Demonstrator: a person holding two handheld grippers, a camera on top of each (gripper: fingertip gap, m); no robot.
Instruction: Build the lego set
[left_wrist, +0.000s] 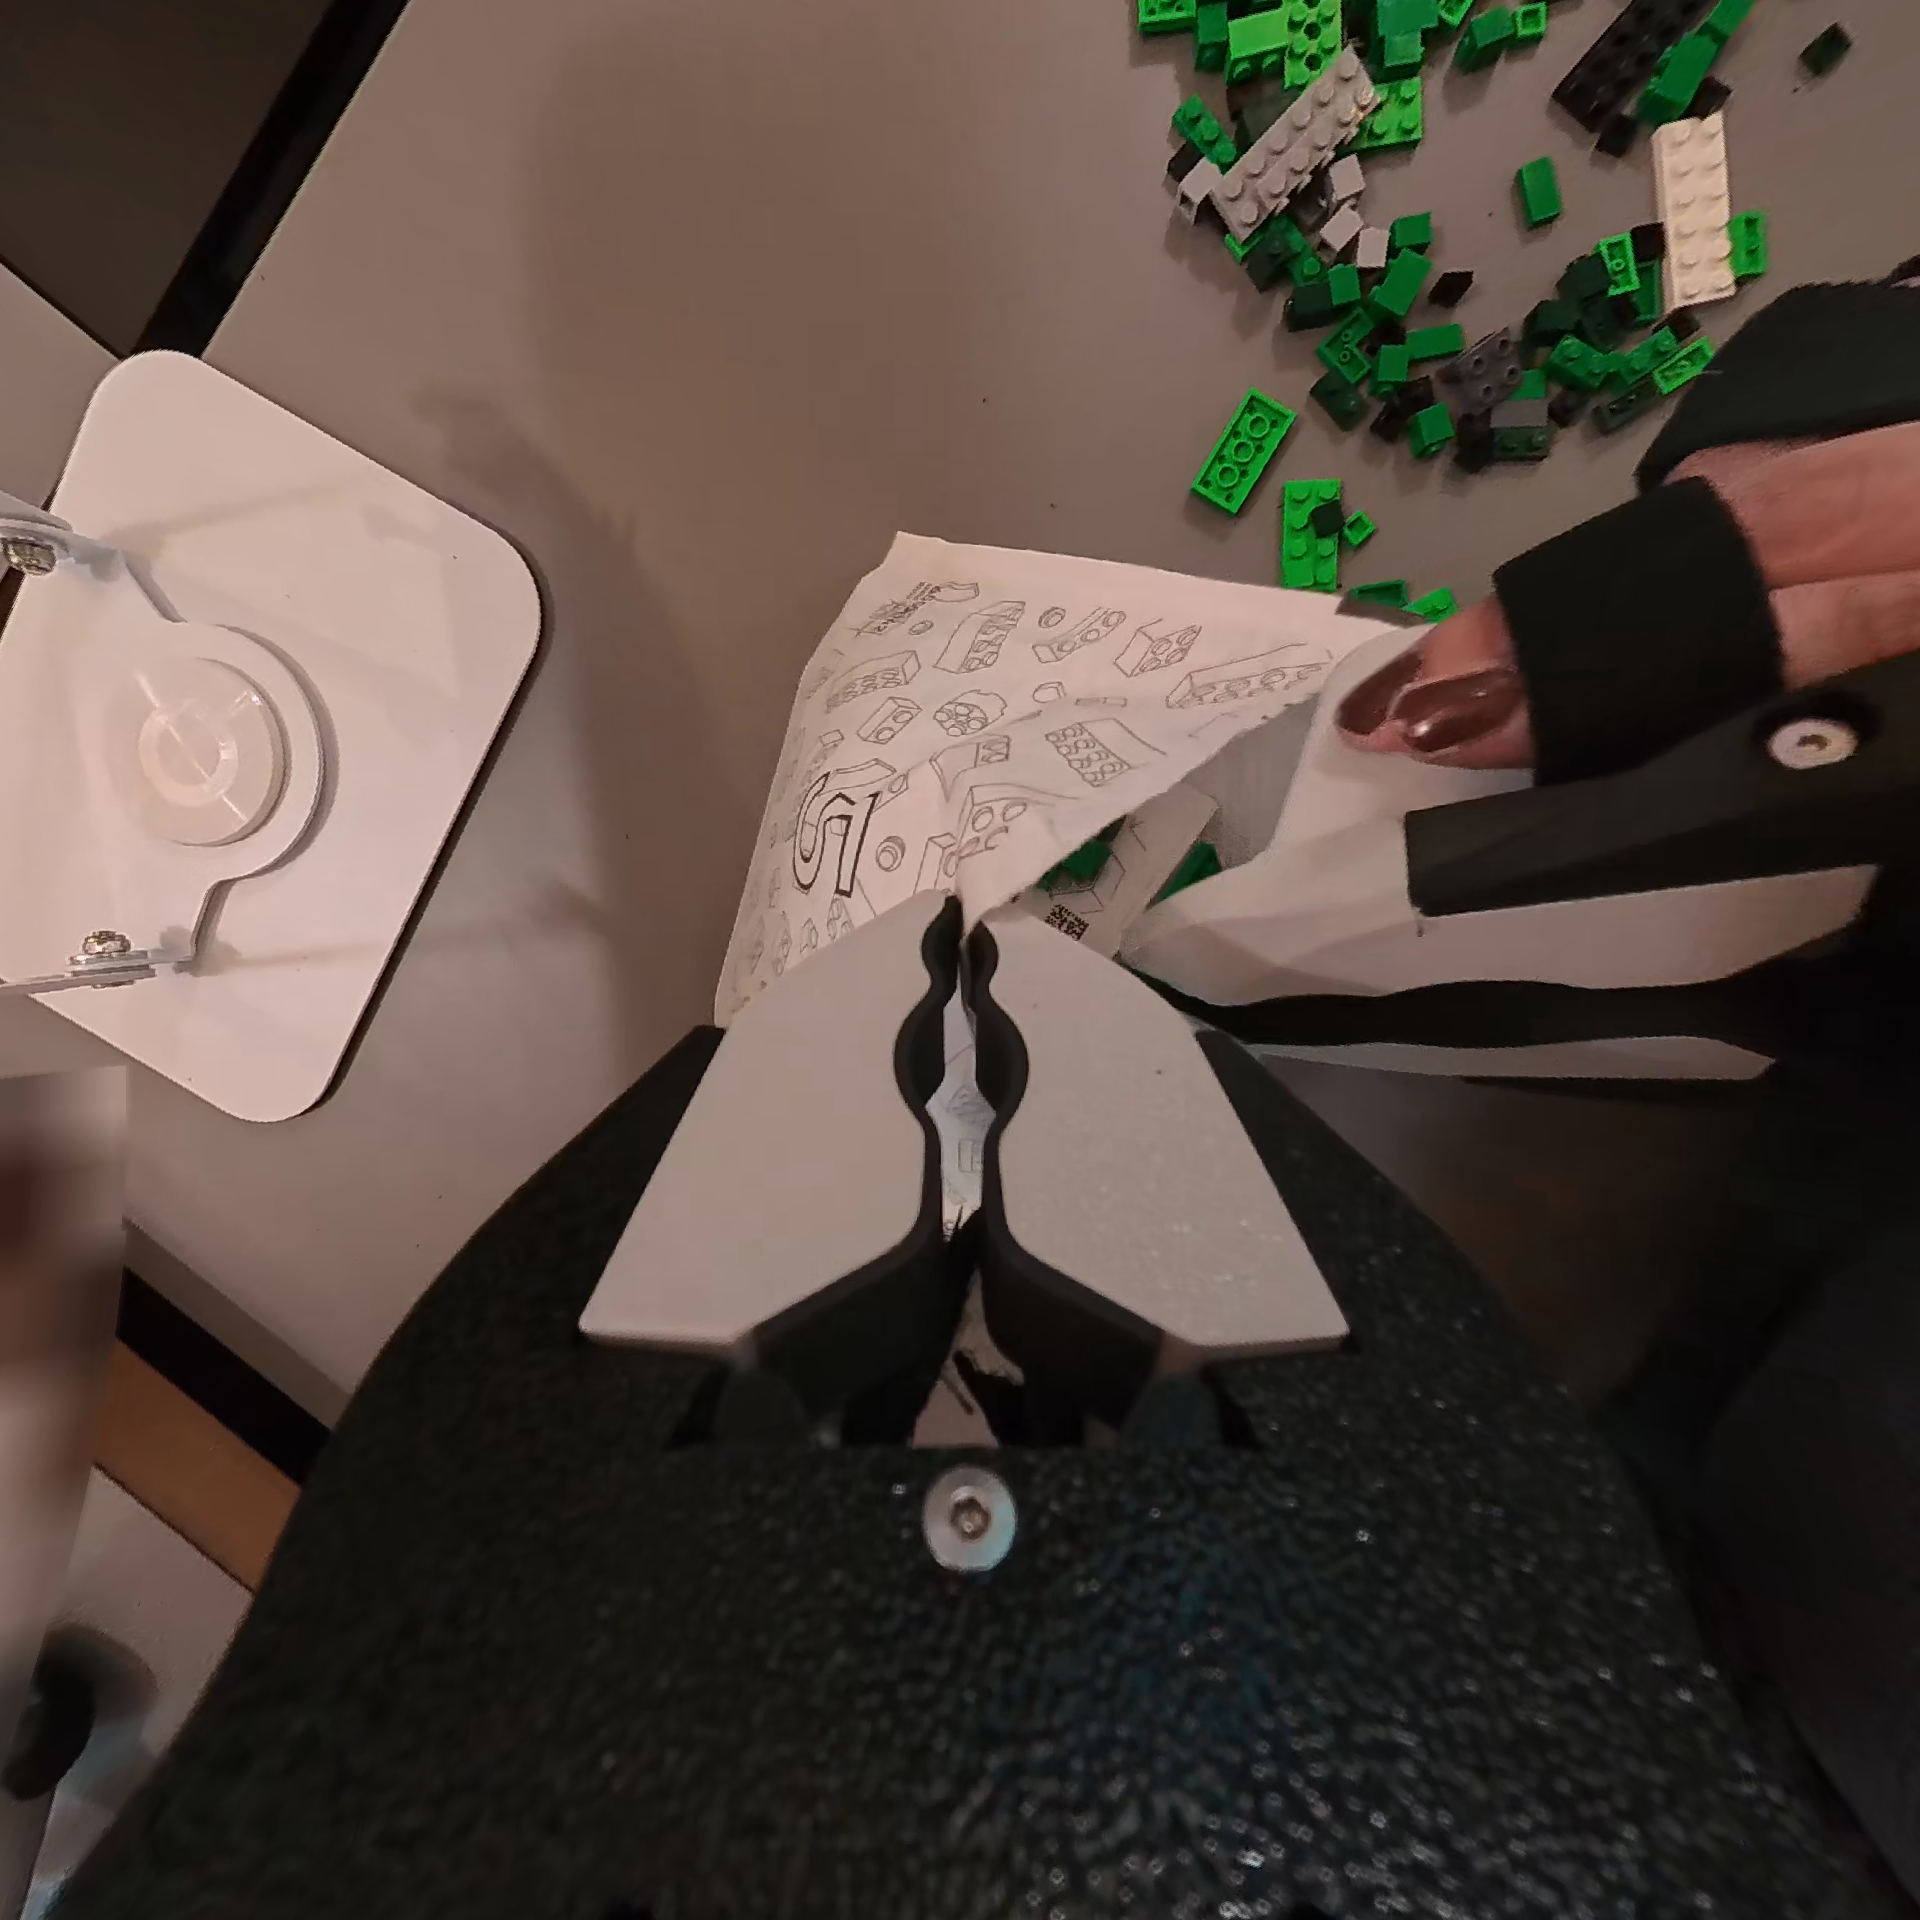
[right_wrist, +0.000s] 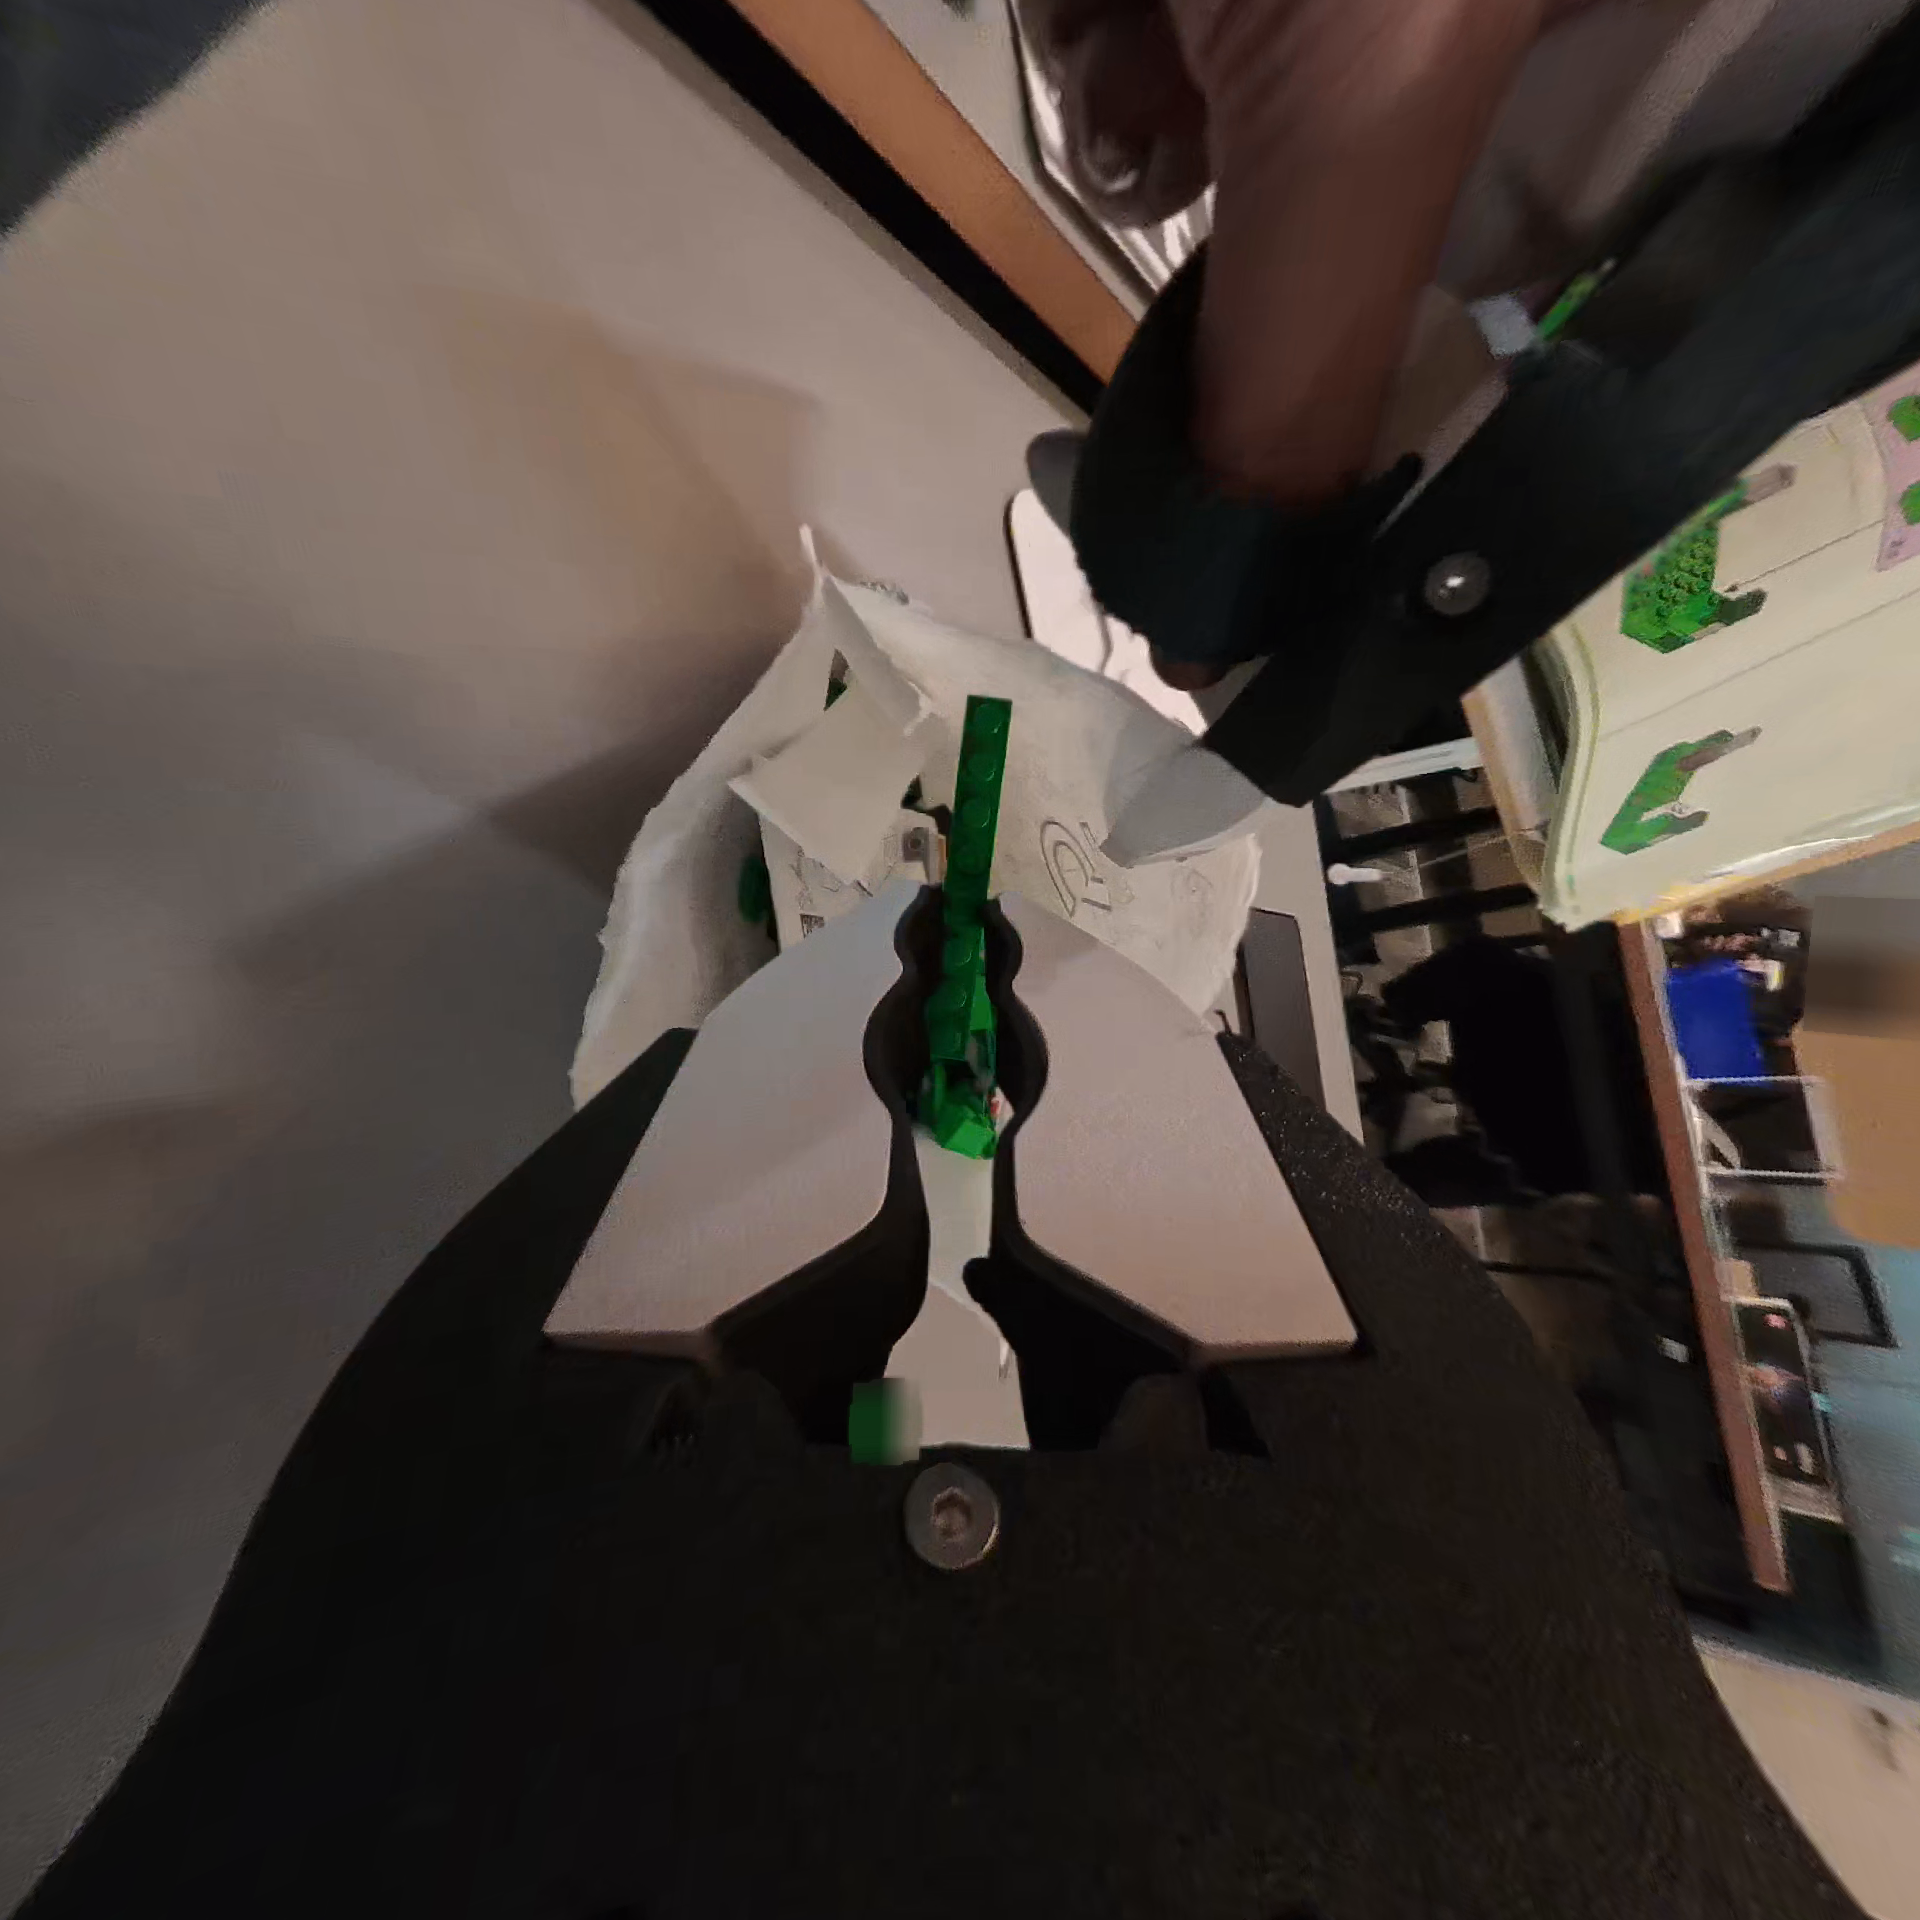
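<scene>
A white paper bag (left_wrist: 987, 707) printed with brick drawings is torn open and held above the grey table (left_wrist: 727, 312). My left gripper (left_wrist: 958, 925) is shut on its near edge. My right gripper (left_wrist: 1236, 831) comes in from the right with a person's hand on it and holds the bag's other side. In the right wrist view, my right gripper (right_wrist: 961, 904) is shut on the bag (right_wrist: 1091, 727), with paper between its jaws. A long green plate (right_wrist: 982, 790) stands in the gap. The left gripper (right_wrist: 1174, 821) also shows there, pinching the bag's far edge.
A pile of loose green, black, grey and white bricks (left_wrist: 1455, 208) lies at the table's far right. A white stand base (left_wrist: 260, 727) sits at the left. An open instruction booklet (right_wrist: 1714, 623) lies to the right of the bag.
</scene>
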